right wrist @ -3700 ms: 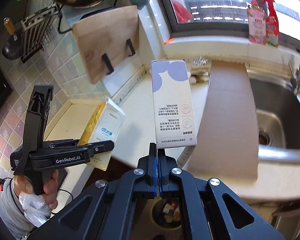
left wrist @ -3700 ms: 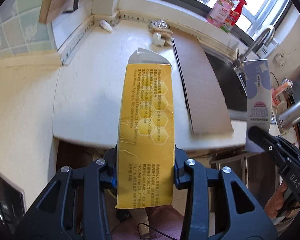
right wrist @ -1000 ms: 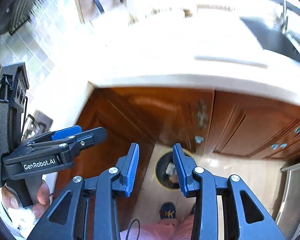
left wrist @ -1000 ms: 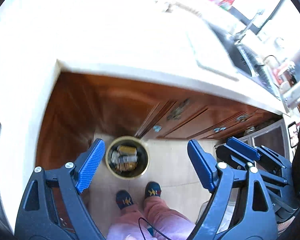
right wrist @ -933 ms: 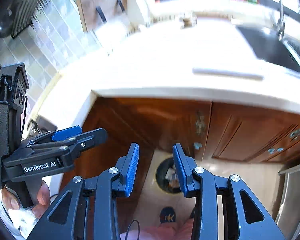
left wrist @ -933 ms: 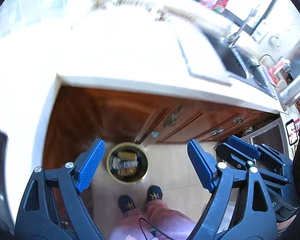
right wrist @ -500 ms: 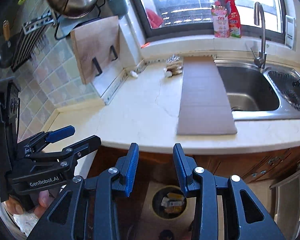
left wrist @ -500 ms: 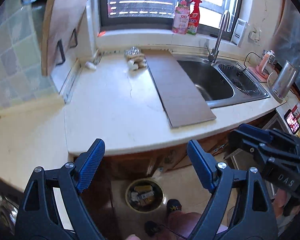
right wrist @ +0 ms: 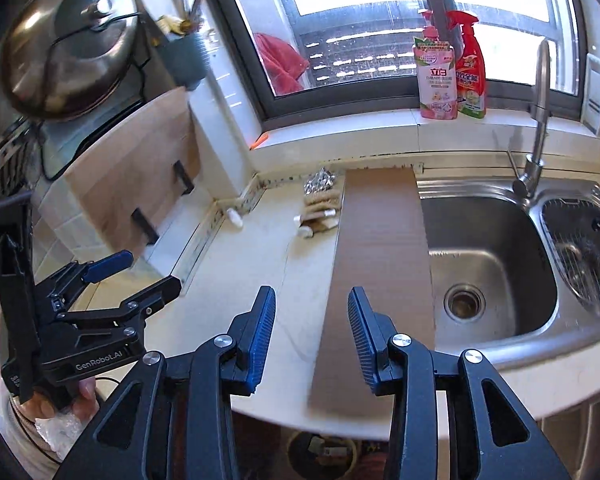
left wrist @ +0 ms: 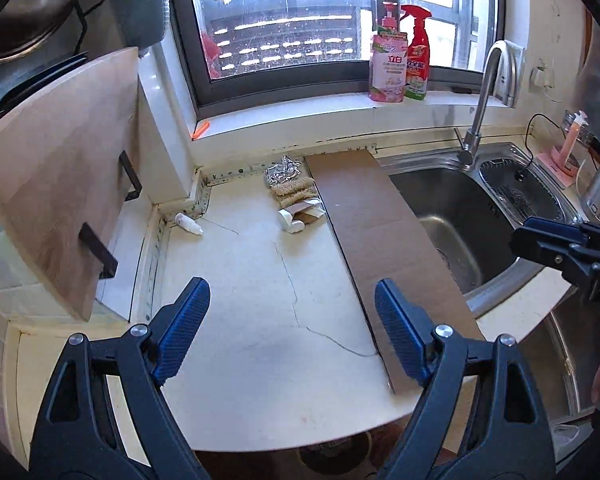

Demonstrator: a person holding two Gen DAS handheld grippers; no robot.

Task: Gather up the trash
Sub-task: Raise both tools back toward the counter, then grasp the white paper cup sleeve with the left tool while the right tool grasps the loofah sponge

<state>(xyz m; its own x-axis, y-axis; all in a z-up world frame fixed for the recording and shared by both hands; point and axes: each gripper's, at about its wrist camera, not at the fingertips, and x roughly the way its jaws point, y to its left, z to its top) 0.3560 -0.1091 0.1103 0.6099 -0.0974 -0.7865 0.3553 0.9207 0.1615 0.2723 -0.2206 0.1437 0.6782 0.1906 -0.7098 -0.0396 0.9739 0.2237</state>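
two grippers hang over the near edge of the counter [left wrist: 260, 360], both empty: the left gripper [left wrist: 292, 334] has its jaws spread wide, the right gripper [right wrist: 311, 334] has its jaws parted with a narrower gap and nothing between them. what looks like the remaining trash sits at the far end of the counter, just left of the brown board [left wrist: 380, 248]: a crumpled foil wad [left wrist: 283, 167], a tan scrubby bundle [left wrist: 294, 192], a small white tube [left wrist: 290, 220] touching it, and, further left by the wall corner, another small white bottle [left wrist: 189, 225]. the bin [right wrist: 323, 454] shows below the counter edge, near the bottom of the right wrist view.

to do the next pick well, i'd reach far and approach the little tube from above, closing across its narrow side so it doesn't roll away; the foil should crush easily, so a light squeeze is enough.

readable writing: "GenRobot.AI" on the left gripper's body in the right wrist view, and "立白" on the pink bottle [left wrist: 388, 64] on the sill.
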